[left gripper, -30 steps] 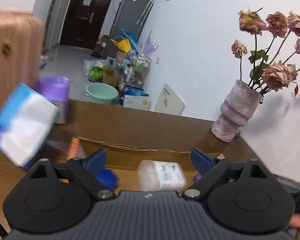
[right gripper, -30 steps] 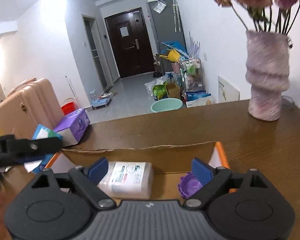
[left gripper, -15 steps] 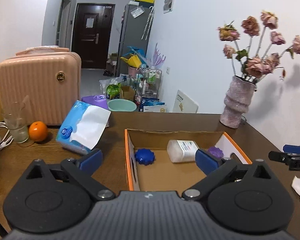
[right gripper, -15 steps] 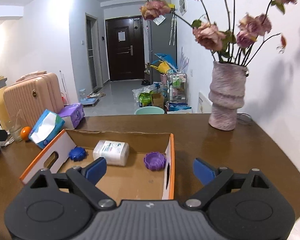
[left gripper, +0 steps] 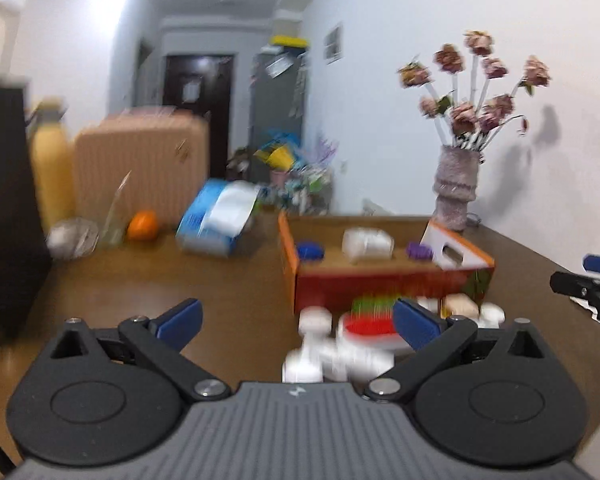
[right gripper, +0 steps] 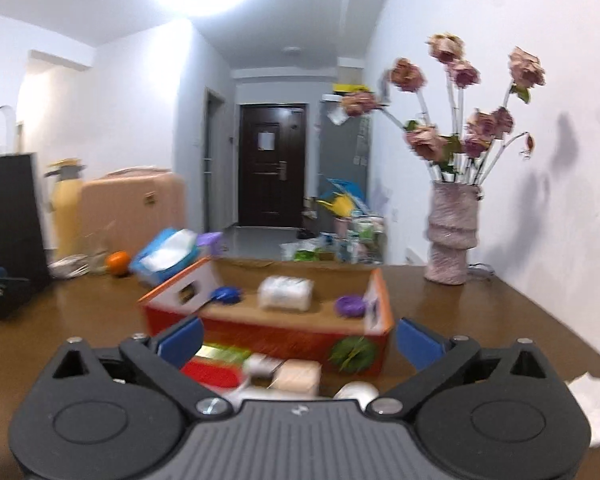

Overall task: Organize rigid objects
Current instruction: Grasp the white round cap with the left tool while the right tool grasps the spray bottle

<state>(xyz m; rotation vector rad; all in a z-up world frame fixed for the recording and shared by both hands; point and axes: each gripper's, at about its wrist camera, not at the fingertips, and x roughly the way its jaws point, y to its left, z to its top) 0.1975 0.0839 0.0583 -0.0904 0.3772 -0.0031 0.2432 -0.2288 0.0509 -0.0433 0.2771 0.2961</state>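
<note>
An orange-edged cardboard box (left gripper: 380, 280) (right gripper: 268, 332) stands on the brown table. It holds a blue cap (left gripper: 310, 250) (right gripper: 226, 295), a white container (left gripper: 367, 243) (right gripper: 286, 294) and a purple cap (left gripper: 419, 251) (right gripper: 350, 306). Several small items lie blurred in front of it: a red pack (left gripper: 370, 326) (right gripper: 214, 370), white bottles (left gripper: 316, 344) and a beige block (right gripper: 298, 376). My left gripper (left gripper: 298, 320) is open over them and holds nothing. The jaws of my right gripper (right gripper: 300, 342) are opening, with nothing gripped between them.
A vase of dried roses (left gripper: 456, 192) (right gripper: 452, 248) stands at the back right by the wall. A blue tissue pack (left gripper: 216, 220), an orange (left gripper: 142, 225), a yellow bottle (left gripper: 50, 176) and a dark panel (left gripper: 4, 216) are on the left. Crumpled white paper (right gripper: 592, 400) lies near right.
Both grippers have pulled back from the box, which now looks smaller and farther off. The small items in front of it have come into view. Both pairs of jaws stand wider.
</note>
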